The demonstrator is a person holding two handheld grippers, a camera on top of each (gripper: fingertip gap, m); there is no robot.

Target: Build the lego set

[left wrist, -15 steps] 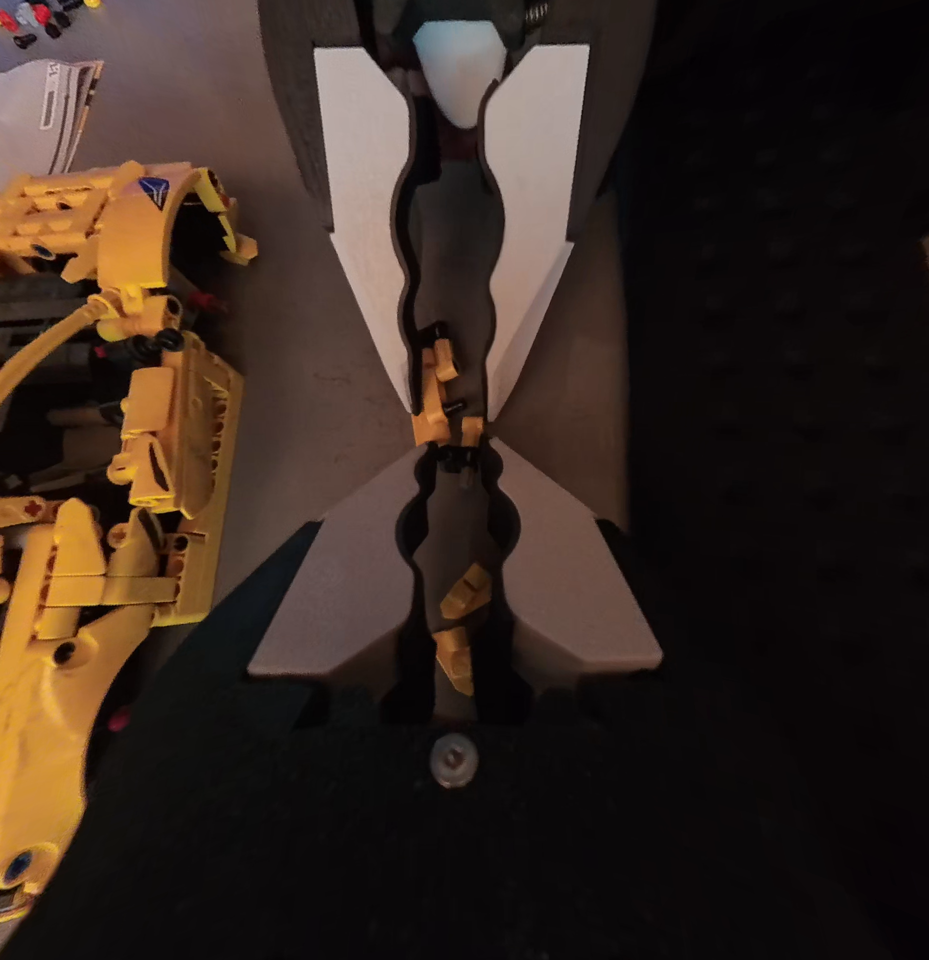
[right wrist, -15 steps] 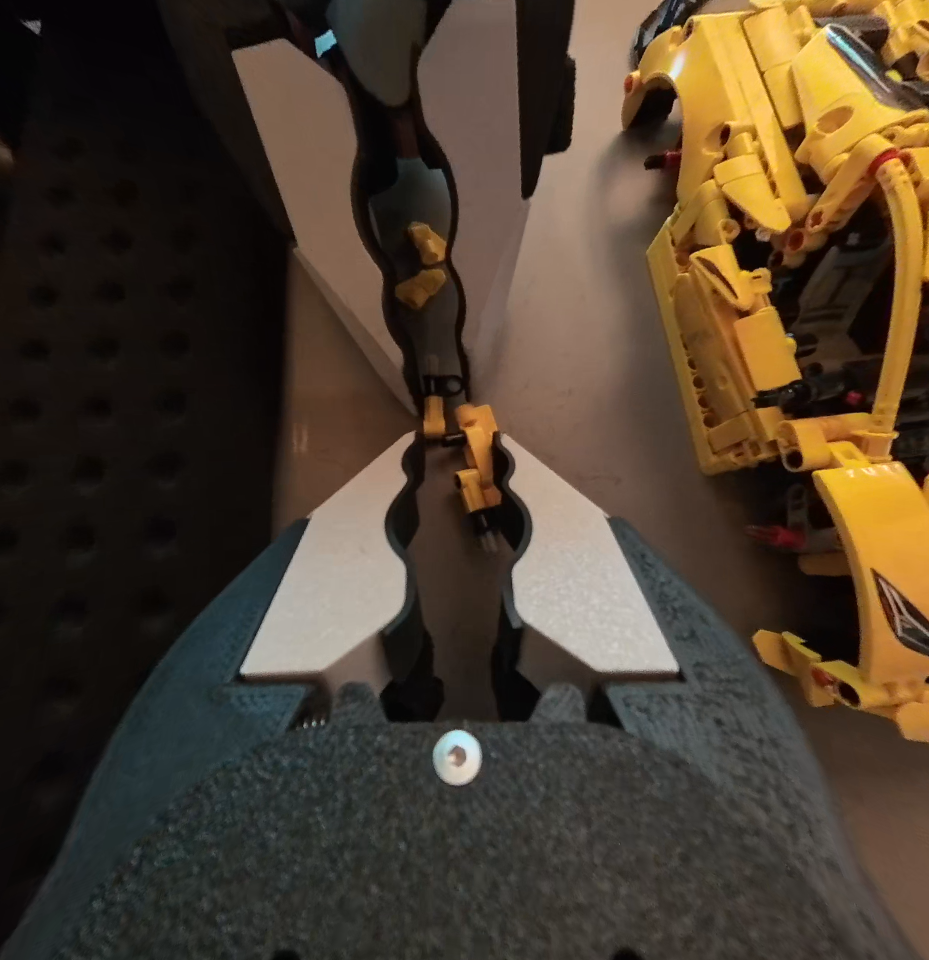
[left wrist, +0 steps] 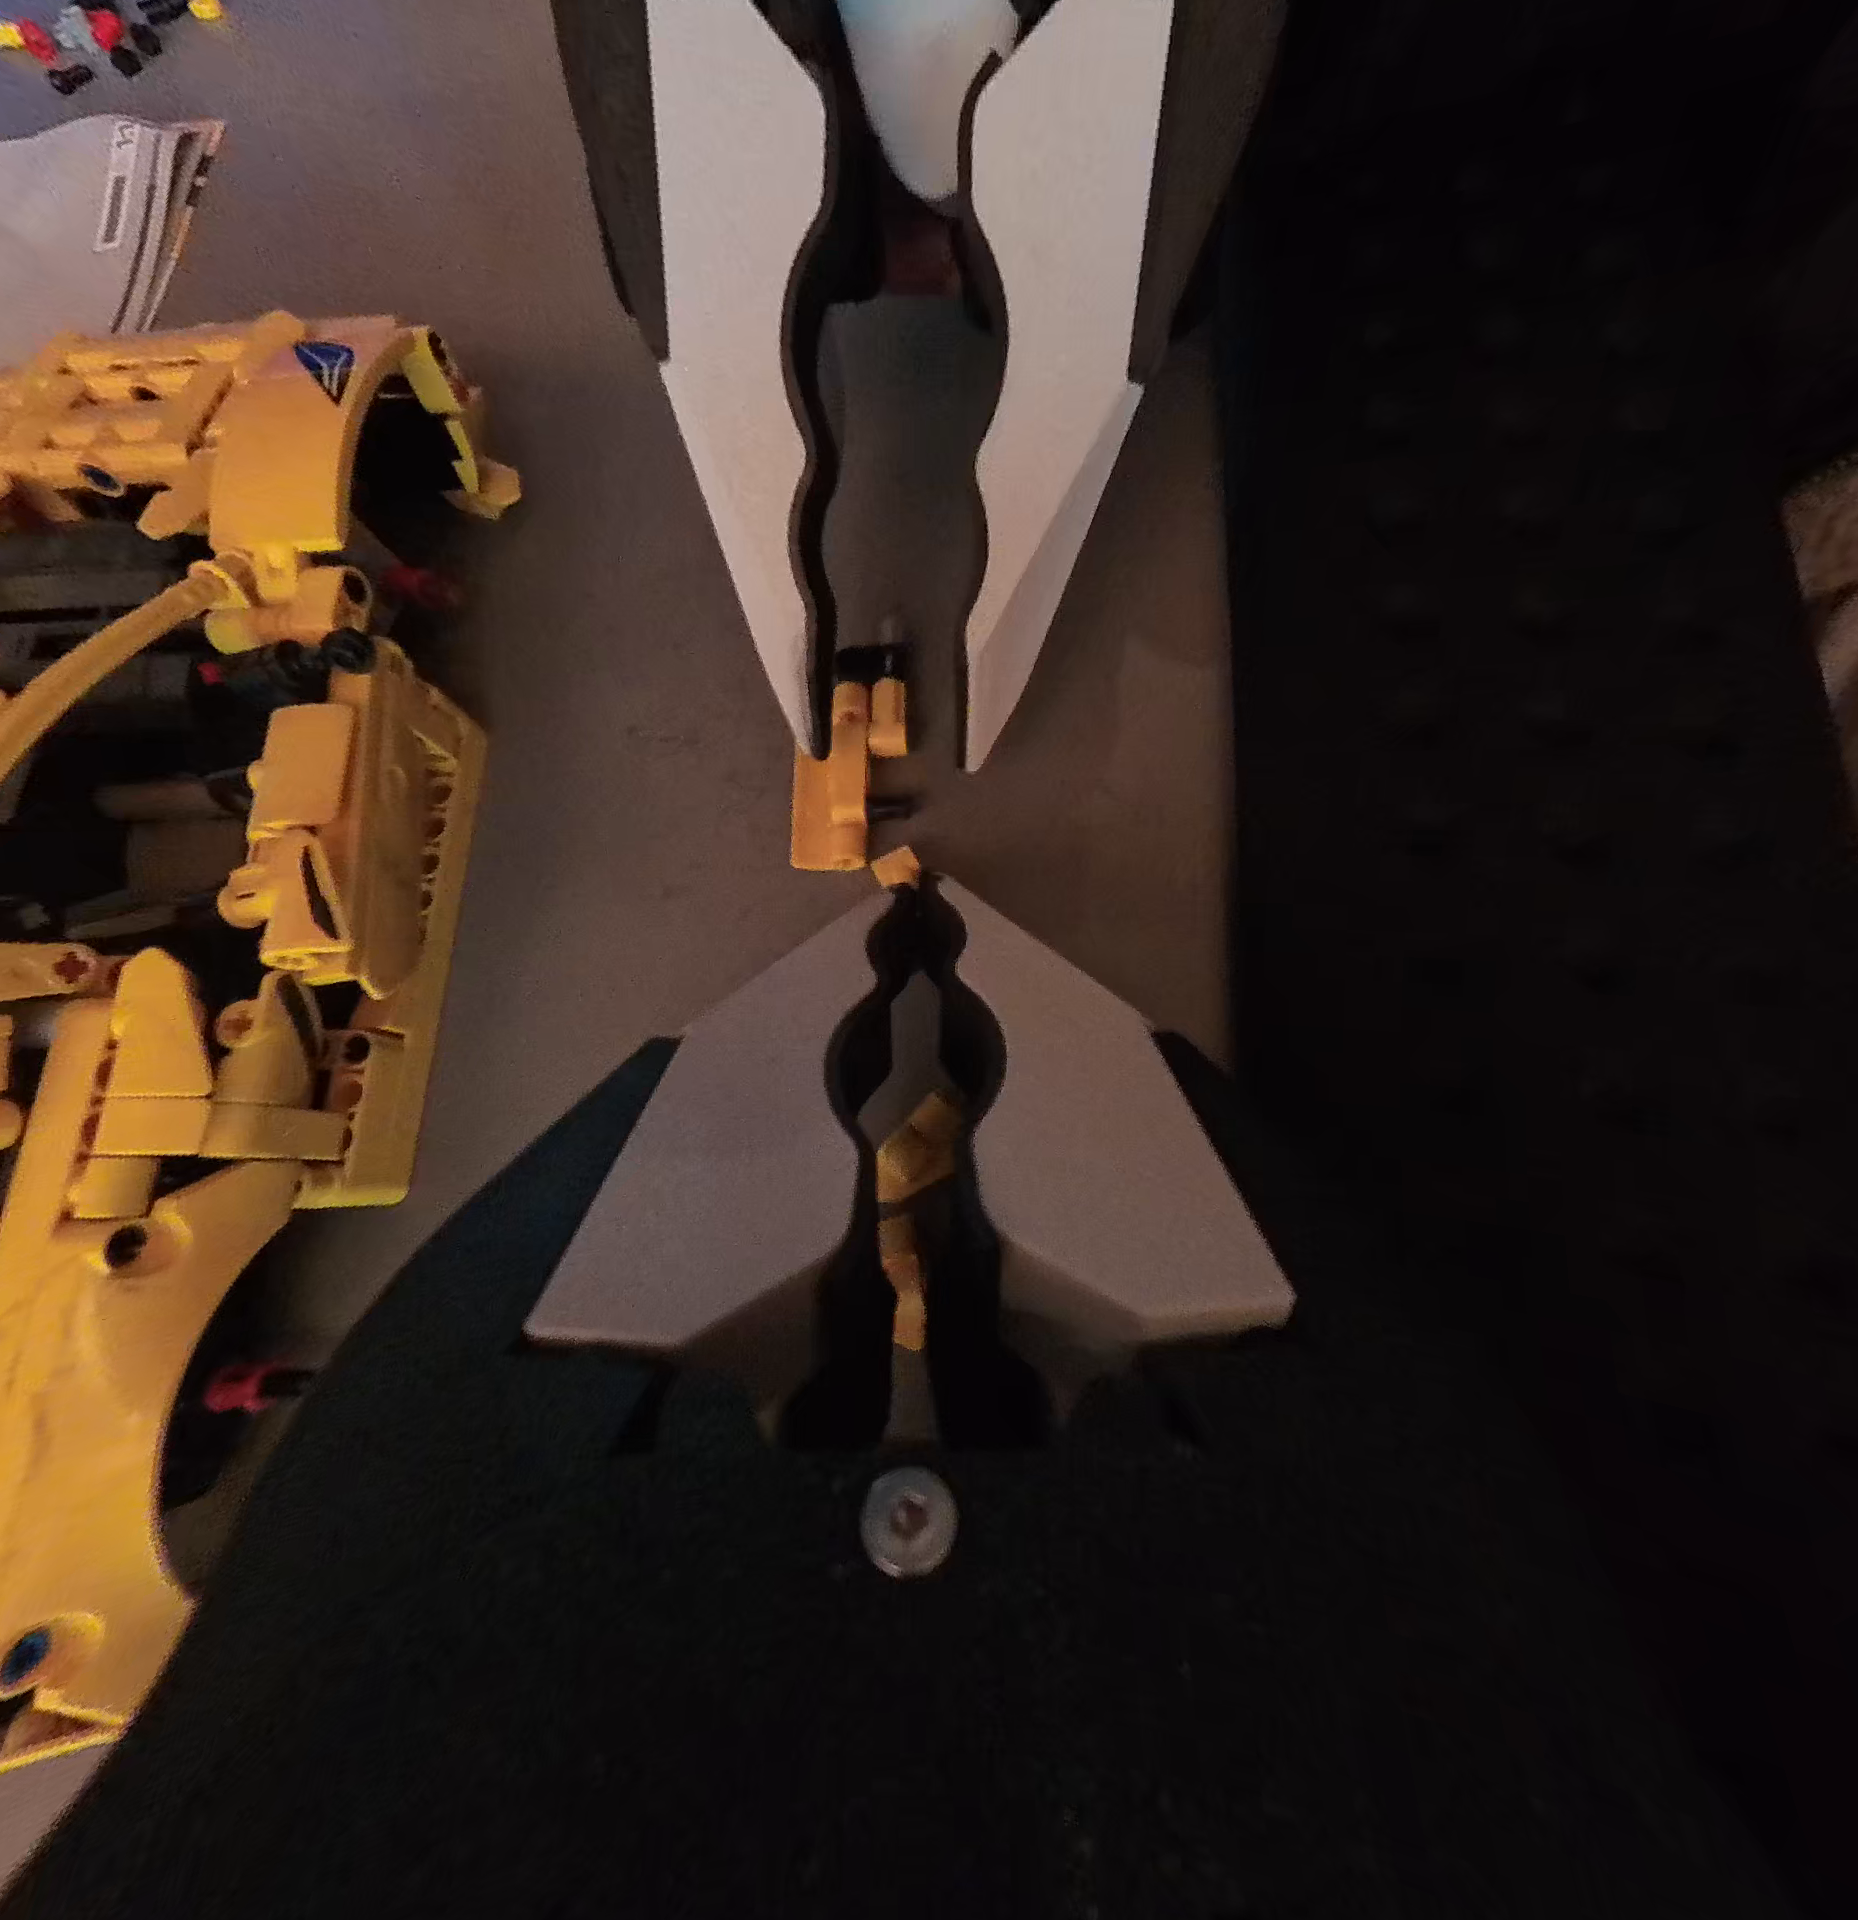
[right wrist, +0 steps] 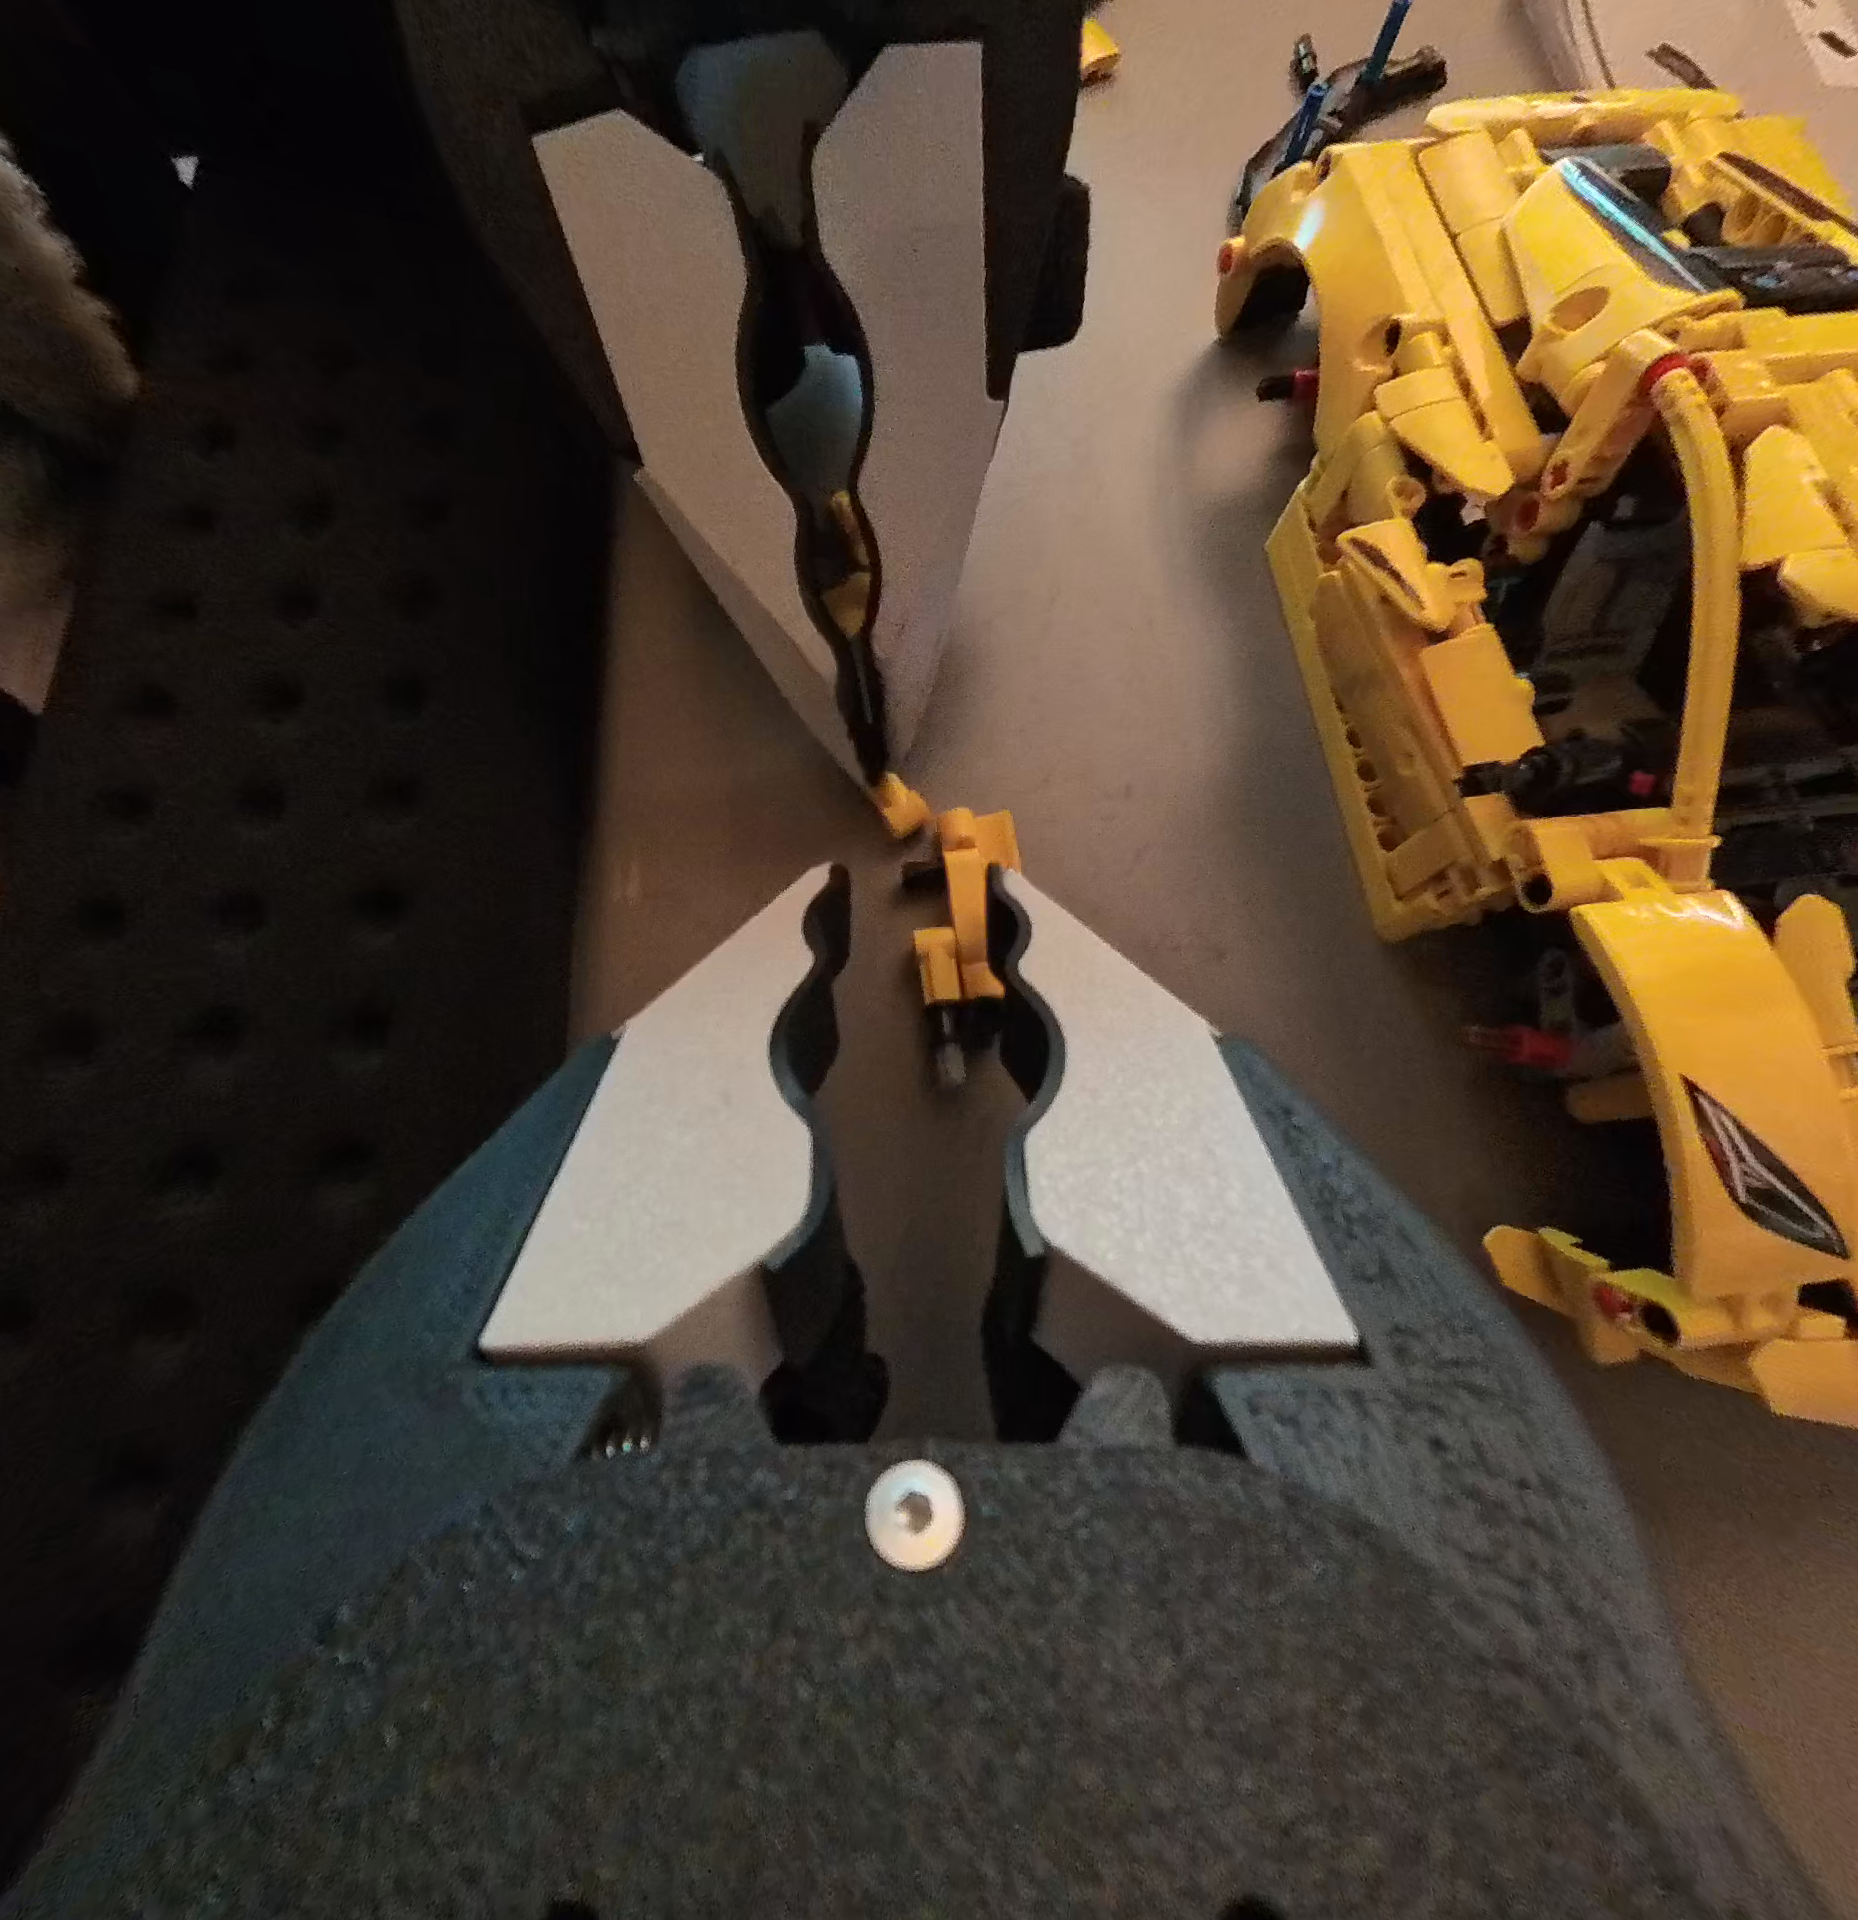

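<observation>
Right tool [right wrist: 920,883] now apart, left tool [left wrist: 909,883] clamped on one yellow piece [right wrist: 897,805] (tiny), two subassemblies.

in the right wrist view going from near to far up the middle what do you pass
Right gripper → yellow sub-assembly with black pins against its right finger → small yellow piece pinched by the left gripper, which points back toward the camera.

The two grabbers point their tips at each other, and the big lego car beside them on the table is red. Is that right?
Not quite: the lego car is yellow, not red, as the right wrist view shows. The left gripper, shut on a yellow piece, and right gripper do point tip to tip, beside it on the table.
</observation>
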